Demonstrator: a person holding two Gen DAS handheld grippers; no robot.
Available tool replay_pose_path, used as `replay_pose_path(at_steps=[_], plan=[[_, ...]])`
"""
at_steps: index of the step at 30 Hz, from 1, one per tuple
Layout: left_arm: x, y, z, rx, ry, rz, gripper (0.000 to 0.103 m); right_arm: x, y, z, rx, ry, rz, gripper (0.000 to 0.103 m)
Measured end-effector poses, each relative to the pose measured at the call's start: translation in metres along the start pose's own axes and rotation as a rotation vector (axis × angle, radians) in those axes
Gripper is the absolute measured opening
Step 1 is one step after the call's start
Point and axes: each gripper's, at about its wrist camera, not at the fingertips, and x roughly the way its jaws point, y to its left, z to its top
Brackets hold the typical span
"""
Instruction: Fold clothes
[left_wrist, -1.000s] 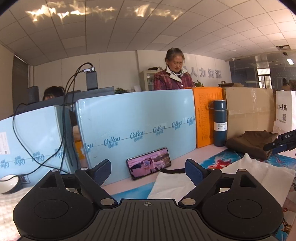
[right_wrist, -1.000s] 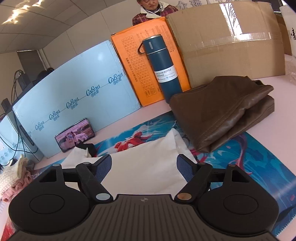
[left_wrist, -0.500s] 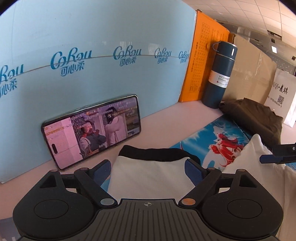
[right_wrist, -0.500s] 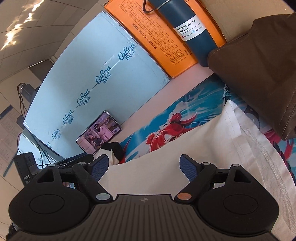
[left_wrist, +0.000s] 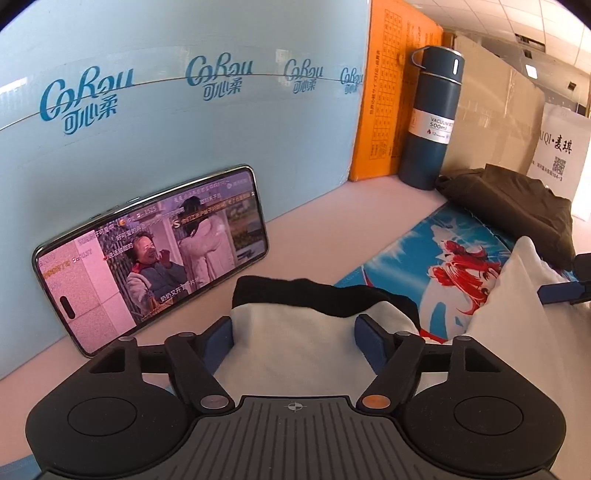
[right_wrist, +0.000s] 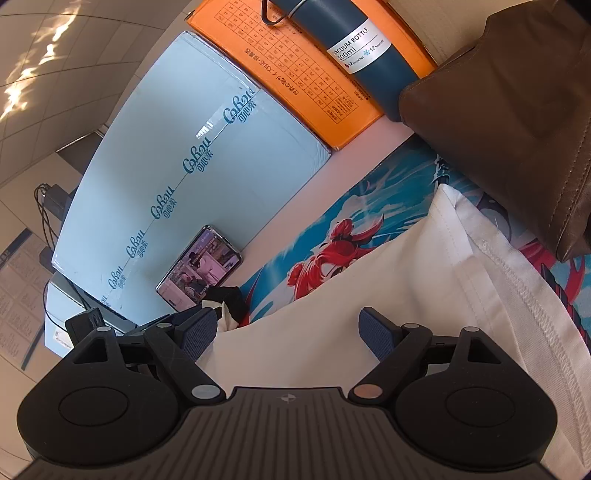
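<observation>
White garment (left_wrist: 303, 347) with black collar lies on the counter (left_wrist: 325, 221). Left gripper (left_wrist: 293, 332), tilted downward, has been closing; its fingers (left_wrist: 369, 343) straddle the collar end. Right gripper (right_wrist: 286, 332), rolled, stands wide over cloth, unclamped.

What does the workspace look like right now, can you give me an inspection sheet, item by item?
Surface: pale tabletop with a blue printed mat under the clothes.
Job's things: white garment spread on the mat, its black collar at the left end; folded brown garment beside it.
Clutter: phone playing video, propped on the light blue box; blue vacuum bottle; orange box; cardboard box; white bag.
Grippers: left gripper has just been closing, fingers astride the collar end, not pressing; right gripper open over the white cloth.
Cables: black cables behind the boxes.
Surroundings: tiled office ceiling.
</observation>
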Motion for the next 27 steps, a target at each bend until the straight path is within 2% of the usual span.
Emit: replay_pose_path(at_steps=[1, 2, 3, 4, 5, 9, 17, 24, 27], plan=[[0.0, 0.001, 0.0, -0.005, -0.001, -0.003, 0.067, 0.0, 0.0, 0.0, 0.0, -0.001, 0.001, 0.083], [-0.001, 0.003, 0.0, -0.015, -0.01, 0.0, 0.057, 0.0, 0.0, 0.0, 0.0, -0.001, 0.001, 0.083], [-0.005, 0.001, 0.001, -0.003, -0.022, 0.006, 0.028, 0.0, 0.0, 0.0, 0.001, -0.002, 0.002, 0.083], [-0.009, -0.002, 0.001, 0.016, -0.034, 0.013, 0.013, 0.0, 0.0, 0.0, 0.001, -0.002, 0.002, 0.083], [-0.013, -0.005, 0.001, 0.035, -0.047, 0.02, 0.01, 0.0, -0.001, 0.0, 0.001, -0.002, 0.003, 0.083], [-0.037, -0.025, -0.001, 0.11, -0.102, 0.054, 0.01, 0.0, -0.002, 0.0, 0.005, -0.003, 0.008, 0.083], [-0.128, -0.092, -0.028, 0.215, -0.301, 0.108, 0.009, -0.005, -0.008, 0.001, 0.049, -0.028, 0.053, 0.085], [-0.192, -0.138, -0.069, 0.2, -0.403, 0.16, 0.008, -0.01, -0.016, 0.003, 0.104, -0.068, 0.074, 0.085], [-0.206, -0.142, -0.087, 0.145, -0.417, 0.172, 0.008, -0.013, -0.019, 0.004, 0.119, -0.093, 0.057, 0.085]])
